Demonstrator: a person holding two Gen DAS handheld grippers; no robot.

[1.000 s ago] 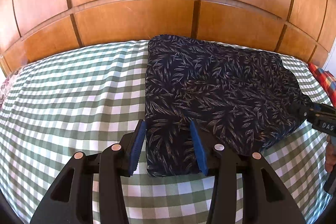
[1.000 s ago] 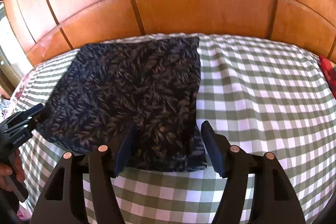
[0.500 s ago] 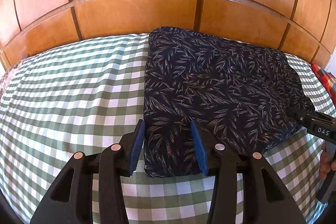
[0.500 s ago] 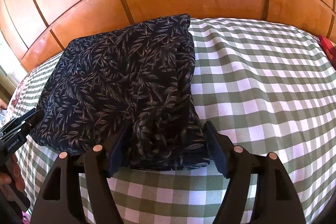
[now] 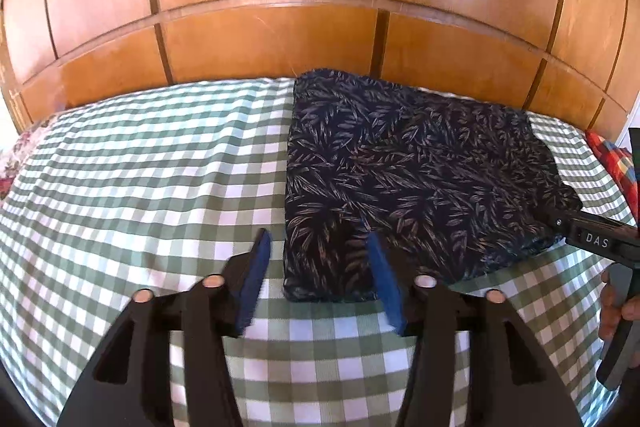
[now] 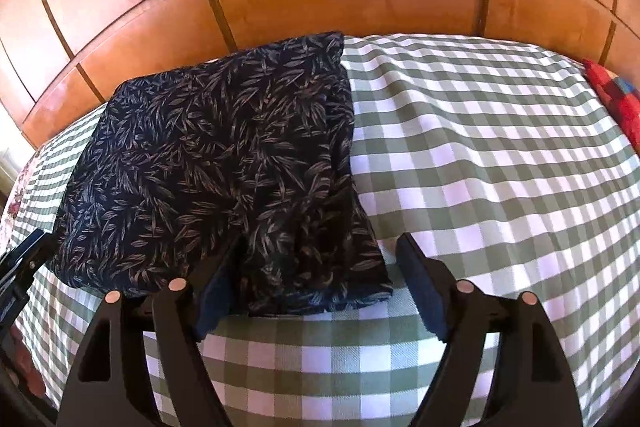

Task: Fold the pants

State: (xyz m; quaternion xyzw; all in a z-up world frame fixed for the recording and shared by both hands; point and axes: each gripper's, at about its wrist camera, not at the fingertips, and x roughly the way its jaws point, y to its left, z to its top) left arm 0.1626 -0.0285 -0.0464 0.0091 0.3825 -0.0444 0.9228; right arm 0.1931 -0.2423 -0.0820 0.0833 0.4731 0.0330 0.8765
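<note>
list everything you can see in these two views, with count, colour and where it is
pants: 1, dark navy with a pale leaf print, folded into a flat block on the bed, far edge near the headboard
bed cover: 1, green and white check, spread over the whole bed
headboard: 1, glossy brown wood panels, behind the bed
floral fabric: 1, red and white, at the bed's left edge
red checked cloth: 1, red with blue, at the bed's right edge
left tongs: 1, black with blue pads, open, straddling the near left corner of the pants
right tongs: 1, black with dark pads, open, straddling the near right corner
hand: 1, partly seen, gripping the right tongs' handle
</note>
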